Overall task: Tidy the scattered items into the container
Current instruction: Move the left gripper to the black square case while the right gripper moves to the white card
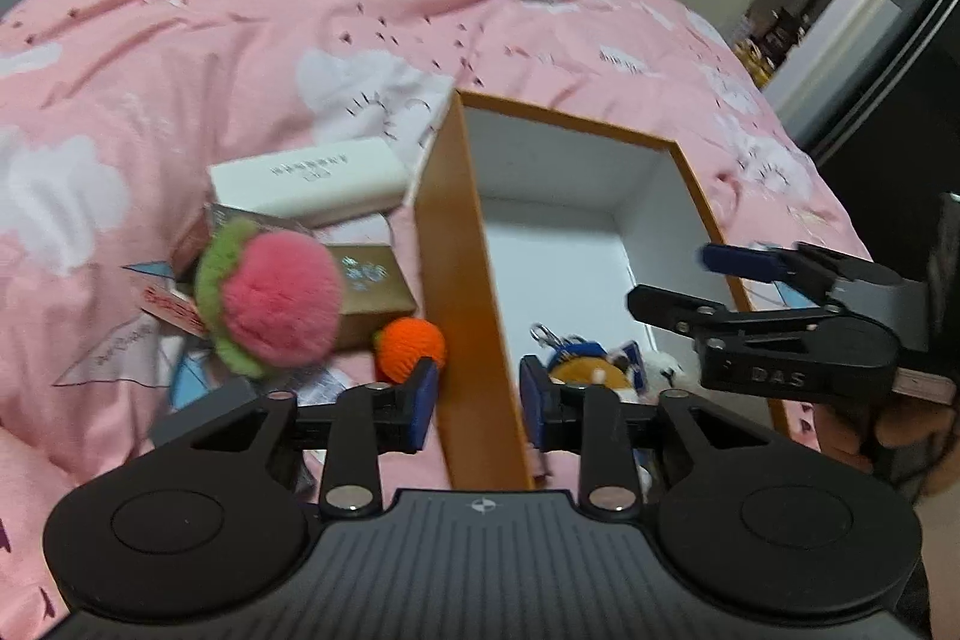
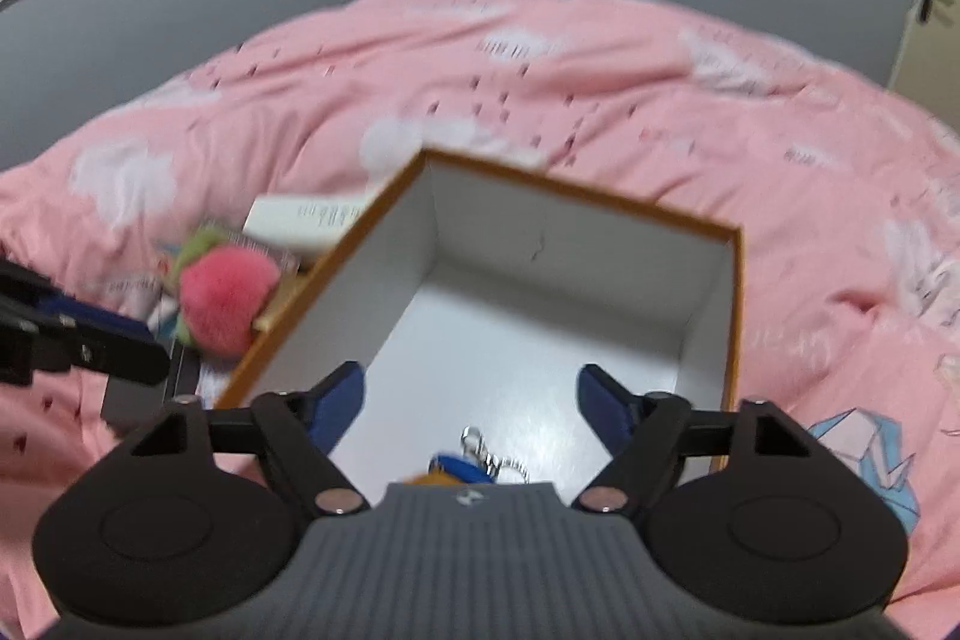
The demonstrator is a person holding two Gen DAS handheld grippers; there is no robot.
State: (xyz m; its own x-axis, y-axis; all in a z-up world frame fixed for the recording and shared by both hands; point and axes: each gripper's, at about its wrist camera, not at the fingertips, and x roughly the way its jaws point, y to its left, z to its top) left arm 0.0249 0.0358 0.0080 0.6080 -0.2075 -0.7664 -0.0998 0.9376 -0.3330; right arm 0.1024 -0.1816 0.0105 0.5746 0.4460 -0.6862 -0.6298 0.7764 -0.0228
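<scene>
The box (image 1: 462, 250) stands open on the pink bed (image 1: 240, 10), its long axis running away from me; inside, near the front wall, lie a keyring (image 2: 480, 451) and small charms (image 1: 591, 367). Still outside, just beside the box's left wall, lie the items left to tidy: an orange ball (image 1: 411, 349) closest to that wall, a pink pom-pom (image 1: 276, 298) with a green frill next to it, a gold carton (image 1: 375, 292) behind them, and a white carton (image 1: 306, 178) farther back, leaning toward the box rim.

My left hand-held gripper (image 1: 477, 400) straddles the box's left wall; its jaws stand at a middling gap with nothing pressed between the pads. The ball sits just ahead of its left pad (image 1: 425, 400), so I judge the left hand the nearer one for the next pick, reaching slightly leftward and down.

My right hand-held gripper (image 2: 471, 400) hovers above the box's near end, jaws wide and empty, the keyring directly beneath and between them. I judge that it is free for another item, but the heap lies across the left wall from it, well to its left.
</scene>
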